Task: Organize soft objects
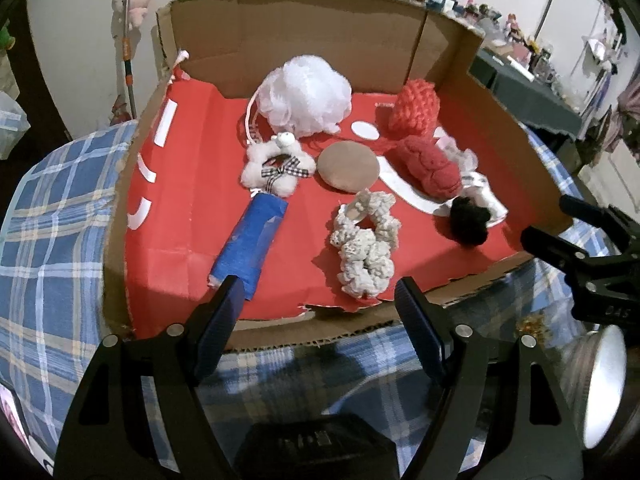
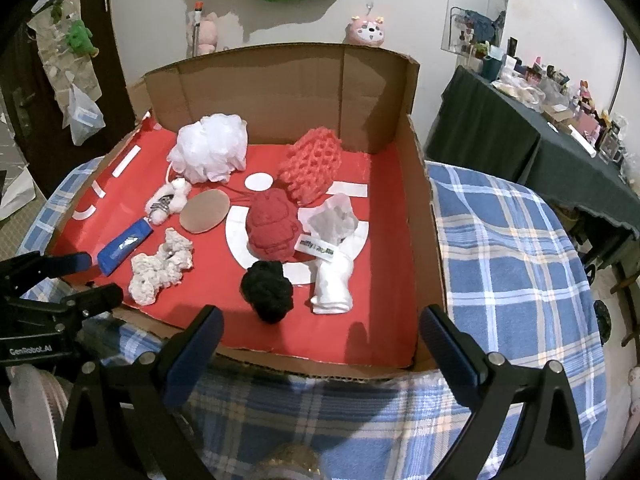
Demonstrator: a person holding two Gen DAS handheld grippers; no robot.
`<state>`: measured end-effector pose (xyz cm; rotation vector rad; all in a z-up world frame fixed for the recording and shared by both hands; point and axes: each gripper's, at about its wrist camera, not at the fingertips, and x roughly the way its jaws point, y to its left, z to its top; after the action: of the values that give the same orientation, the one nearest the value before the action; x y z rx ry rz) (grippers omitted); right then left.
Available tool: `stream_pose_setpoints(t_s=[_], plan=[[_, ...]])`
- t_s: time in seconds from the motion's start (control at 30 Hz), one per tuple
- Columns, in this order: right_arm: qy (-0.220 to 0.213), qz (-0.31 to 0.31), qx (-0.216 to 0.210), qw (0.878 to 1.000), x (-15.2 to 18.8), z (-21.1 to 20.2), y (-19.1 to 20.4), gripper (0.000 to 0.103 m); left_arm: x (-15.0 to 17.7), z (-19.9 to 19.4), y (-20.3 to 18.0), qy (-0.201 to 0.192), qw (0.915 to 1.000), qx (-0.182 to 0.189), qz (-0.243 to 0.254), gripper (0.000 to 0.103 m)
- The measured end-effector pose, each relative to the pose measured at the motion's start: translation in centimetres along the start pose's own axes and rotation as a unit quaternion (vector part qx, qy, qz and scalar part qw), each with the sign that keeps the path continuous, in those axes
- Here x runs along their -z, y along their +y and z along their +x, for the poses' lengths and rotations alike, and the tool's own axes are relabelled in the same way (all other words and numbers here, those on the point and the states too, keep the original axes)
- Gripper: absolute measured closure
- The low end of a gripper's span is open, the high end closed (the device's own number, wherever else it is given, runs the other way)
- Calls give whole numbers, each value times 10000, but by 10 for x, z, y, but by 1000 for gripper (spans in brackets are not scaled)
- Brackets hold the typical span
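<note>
A shallow cardboard box [image 1: 296, 40] with a red floor holds the soft objects: a white bath pouf [image 1: 306, 96], a red knitted piece [image 1: 416, 106], a dark red plush [image 1: 432, 166], a tan round pad [image 1: 348, 165], a fluffy white ring with a checked bow [image 1: 274, 166], a blue roll [image 1: 254, 240], a cream scrunchie [image 1: 366, 246], a black pompom [image 1: 468, 218] and a white sock [image 2: 332, 280]. My left gripper [image 1: 320, 300] is open and empty at the box's front edge. My right gripper [image 2: 320, 332] is open and empty, just short of the black pompom [image 2: 268, 288].
The box sits on a blue plaid blanket [image 2: 512, 248]. A dark-clothed table [image 2: 532, 140] with many small items stands at the right. Plush toys hang on the wall [image 2: 368, 32] behind. The right gripper shows at the right of the left wrist view [image 1: 580, 248].
</note>
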<state>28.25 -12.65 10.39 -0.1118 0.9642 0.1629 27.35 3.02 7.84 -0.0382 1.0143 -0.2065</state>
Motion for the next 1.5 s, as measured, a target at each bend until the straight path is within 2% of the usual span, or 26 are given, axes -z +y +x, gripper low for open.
stream_pose_setpoints(t_s=[0.13,0.23,0.37,0.47,0.7,0.87,0.97,1.1,1.23,1.37,1.5], plan=[[-191,58,22,9998,0,-16,-3,3,3,-26,-1,-316,9995,80,-21,26],[-440,93,77,9990,1,-37,-4,1,8,-51,-5,-634,9980,53,4,13],[-857,36,78,9963,8,-77,-1,0,22,-84,-13,-1051,9944,34,63,11],[-1183,-15,31,9930,24,-109,6,0,40,-104,-18,-1297,9915,57,35,6],[-1564,14,-83,9877,80,-149,19,0,91,-125,-27,-1605,9870,-69,-64,4],[-1545,71,61,9879,119,-145,24,0,124,-112,-41,-1528,9878,-306,21,4],[-1330,138,88,9910,139,-126,25,0,140,-95,-47,-1366,9900,-344,76,4],[-814,269,7,9963,160,-86,25,0,153,-63,-50,-981,9945,-373,-19,4],[-555,173,173,9982,165,-58,29,0,156,-41,-49,-709,9963,-470,-149,4],[-356,250,329,9985,165,-42,28,0,155,-25,-48,-498,9953,-787,-260,4],[-186,411,298,9985,164,-34,21,0,155,-23,-45,-463,9948,-857,-293,0]])
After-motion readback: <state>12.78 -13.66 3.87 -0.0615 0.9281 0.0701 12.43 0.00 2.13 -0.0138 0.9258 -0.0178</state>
